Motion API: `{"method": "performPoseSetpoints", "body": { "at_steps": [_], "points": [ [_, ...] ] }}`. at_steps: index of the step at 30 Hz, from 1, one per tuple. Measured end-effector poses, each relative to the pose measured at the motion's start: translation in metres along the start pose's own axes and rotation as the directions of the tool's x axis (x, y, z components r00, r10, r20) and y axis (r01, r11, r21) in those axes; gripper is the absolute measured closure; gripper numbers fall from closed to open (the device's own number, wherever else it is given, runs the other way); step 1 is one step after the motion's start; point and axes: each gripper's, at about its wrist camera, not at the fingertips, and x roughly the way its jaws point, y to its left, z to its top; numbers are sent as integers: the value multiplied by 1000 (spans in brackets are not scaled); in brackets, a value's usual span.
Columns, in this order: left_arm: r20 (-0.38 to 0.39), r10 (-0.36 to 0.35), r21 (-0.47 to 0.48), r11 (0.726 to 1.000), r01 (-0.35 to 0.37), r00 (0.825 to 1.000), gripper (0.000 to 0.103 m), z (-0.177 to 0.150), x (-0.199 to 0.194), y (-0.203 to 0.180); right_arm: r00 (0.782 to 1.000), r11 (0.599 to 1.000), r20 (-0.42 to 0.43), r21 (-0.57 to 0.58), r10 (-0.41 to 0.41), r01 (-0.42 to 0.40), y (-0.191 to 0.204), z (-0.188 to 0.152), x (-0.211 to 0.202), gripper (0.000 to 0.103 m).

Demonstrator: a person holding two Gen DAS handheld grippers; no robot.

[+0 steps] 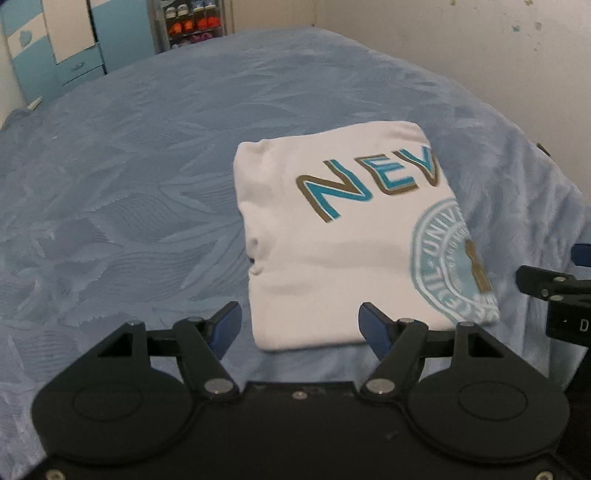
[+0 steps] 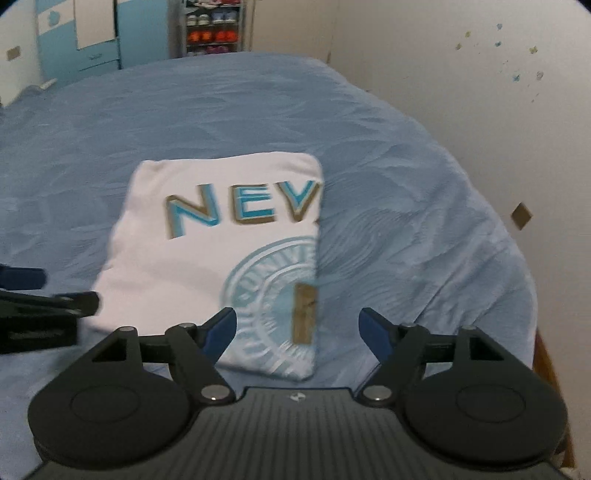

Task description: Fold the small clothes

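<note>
The folded white cotton shirt with teal lettering (image 1: 343,240) lies lengthwise ahead, between and below both tools: left tool (image 1: 300,326) and right tool (image 2: 297,330) are spread, empty.

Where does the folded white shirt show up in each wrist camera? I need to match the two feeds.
Left wrist: folded white shirt lies right of centre on the blue bedspread, beyond the open left gripper.
Right wrist: folded white shirt lies left of centre, ahead of the open right gripper.
Shared landmark: the shoe rack at the far wall, top of both views.
</note>
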Motion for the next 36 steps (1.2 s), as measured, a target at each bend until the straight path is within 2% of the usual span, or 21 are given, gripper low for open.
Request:
{"method": "performPoseSetpoints", "body": {
  "at_steps": [2, 6, 11, 36],
  "points": [
    [6, -19, -12, 1000, 19, 1000, 31, -4, -2, -1, 1000, 1000, -4, 7, 13, -13, 2, -1, -6, 14],
    [0, -4, -23, 1000, 4, 1000, 31, -5, -13, 2, 1000, 999, -6, -44, -12, 11, 13, -6, -7, 14],
    [11, -1, -47, 999, 2, 1000, 31, -5, -20, 7, 999, 1000, -19, -3, 26, -26, 9, -9, -13, 14],
    [2, -19, -38, 999, 19, 1000, 31, -7, -27, 6, 1000, 999, -24, 34, 20, -19, 1, -9, -13, 15]
  ]
}}
